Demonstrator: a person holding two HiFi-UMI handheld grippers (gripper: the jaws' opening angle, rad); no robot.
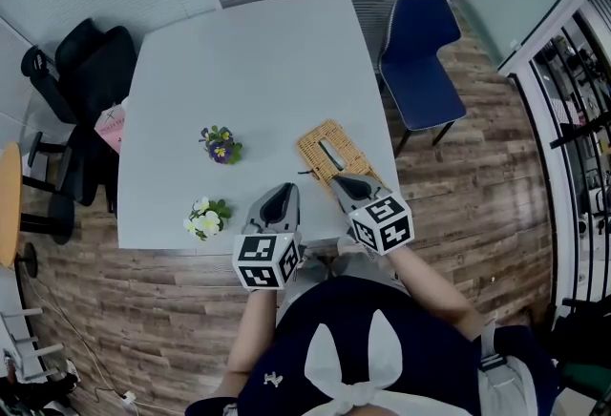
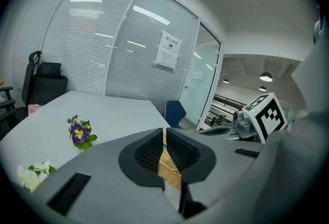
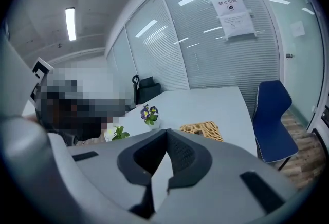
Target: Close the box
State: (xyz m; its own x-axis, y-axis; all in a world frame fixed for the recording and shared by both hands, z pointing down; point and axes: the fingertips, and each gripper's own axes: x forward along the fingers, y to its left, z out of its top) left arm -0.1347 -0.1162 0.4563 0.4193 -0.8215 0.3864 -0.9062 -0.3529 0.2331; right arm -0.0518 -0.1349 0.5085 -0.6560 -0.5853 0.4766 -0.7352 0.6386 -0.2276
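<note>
Head view: the woven box sits at centre right of the frame, near the lower right corner of the white table. A dark slot or strap crosses its top. We cannot tell whether its lid is fully down.

The right gripper overlaps the lower edge of the box in this view, and its body covers that edge. Contact cannot be confirmed. In the right gripper view the box lies beyond the jaw tips, right of centre. The jaws are pressed together with nothing between them.

The left gripper is at lower centre, just left of the right one, over the table's lower edge. In the left gripper view its jaws are drawn together, tips meeting, with nothing pinched. Only a strip of the box's wicker shows, seen beyond them through the narrow slit lower down. The rest is hidden by the gripper body.

Purple flowers stand left of the box and well apart from it. White flowers are at the table's lower left. A blue chair is at upper right, beside the table.

The person's forearms are partly covered by the marker cubes.
</note>
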